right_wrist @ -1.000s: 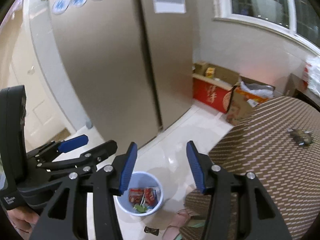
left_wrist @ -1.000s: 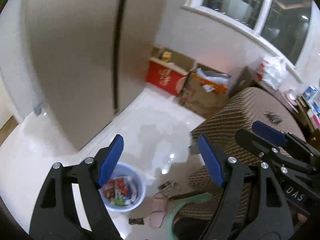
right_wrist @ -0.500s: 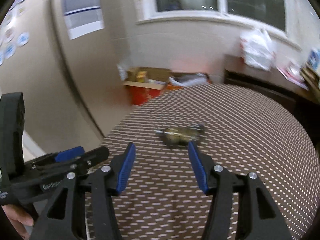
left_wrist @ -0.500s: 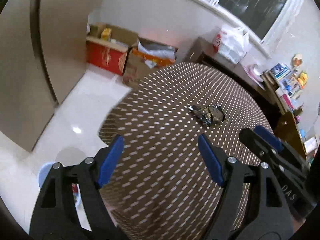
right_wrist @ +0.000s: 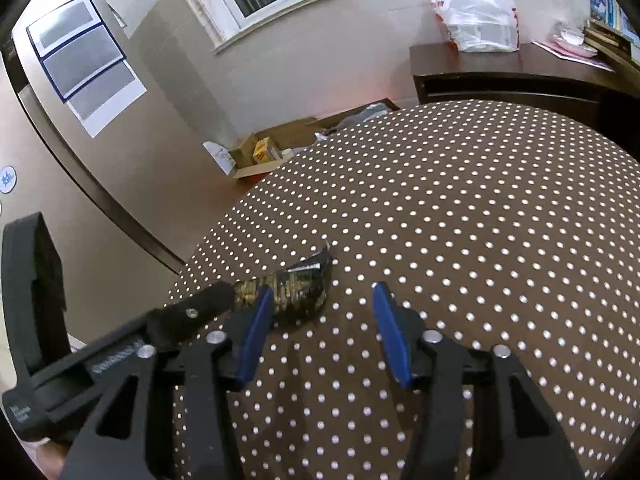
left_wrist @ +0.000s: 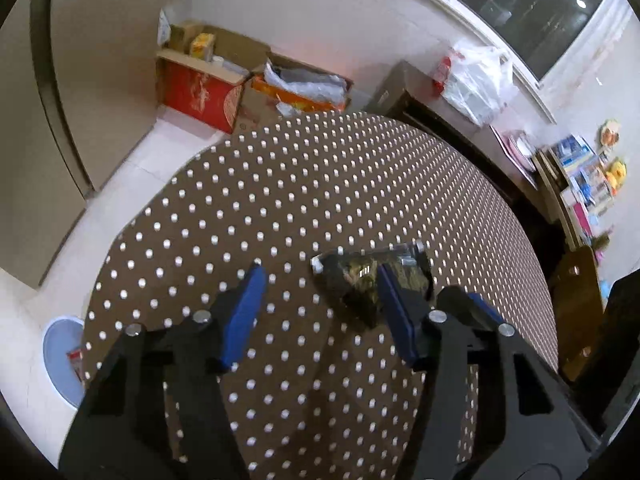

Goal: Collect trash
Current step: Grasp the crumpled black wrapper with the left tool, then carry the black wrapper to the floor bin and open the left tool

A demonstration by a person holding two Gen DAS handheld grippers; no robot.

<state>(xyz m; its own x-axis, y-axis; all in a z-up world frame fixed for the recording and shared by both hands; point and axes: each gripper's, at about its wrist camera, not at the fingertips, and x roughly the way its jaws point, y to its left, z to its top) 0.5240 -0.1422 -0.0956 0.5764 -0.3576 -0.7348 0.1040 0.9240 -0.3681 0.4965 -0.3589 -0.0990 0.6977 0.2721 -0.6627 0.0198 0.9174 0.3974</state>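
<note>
Print on the crumpled wrapper [right_wrist: 298, 292] looks illegible, possibly gold lettering.

A brown tablecloth [left_wrist: 280, 208] with white dots carries a dark, gold-flecked wrapper [left_wrist: 356, 276], and the bin [left_wrist: 56, 344] is pale blue.

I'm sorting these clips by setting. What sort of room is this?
Most likely a home kitchen or dining corner: a round table with a dotted cloth, a tall fridge with paper stuck on it, and cardboard boxes of goods on the tiled floor under a window.
</note>
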